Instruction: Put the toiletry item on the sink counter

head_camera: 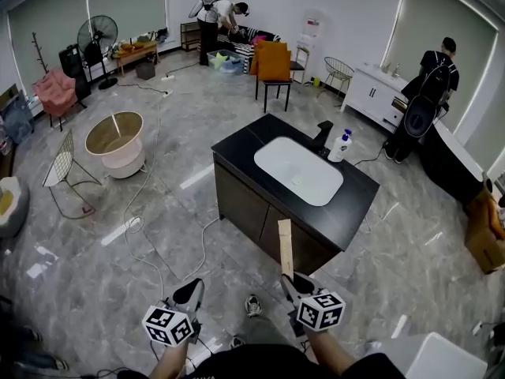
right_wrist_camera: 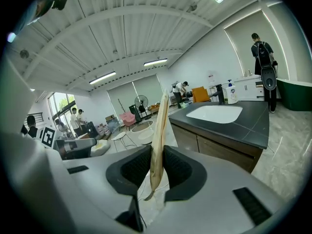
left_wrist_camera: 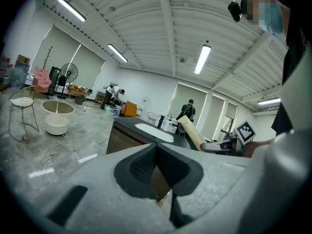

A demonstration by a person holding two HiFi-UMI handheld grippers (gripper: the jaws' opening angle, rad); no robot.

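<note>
Gripping one tan tube [right_wrist_camera: 159,140] by its near end, the fingers of the right gripper [right_wrist_camera: 157,165] stand narrow, pressed on its two flat faces. The fingers of the left gripper [left_wrist_camera: 156,162] are closed together with nothing between them. Count: two grippers, one tube. The tube's long axis runs along the right fingers, straight away from the person. Its free end points toward the dark surface [head_camera: 351,212] and, in the head view, overlaps that surface's near edge. The tube is held in the air on edge, its flat faces upright. The surface bears one white basin [head_camera: 298,170], one black tap [head_camera: 322,136] and one white pump bottle [head_camera: 340,146] with a blue top. The bottle stands just beside the tap, at the far edge.
</note>
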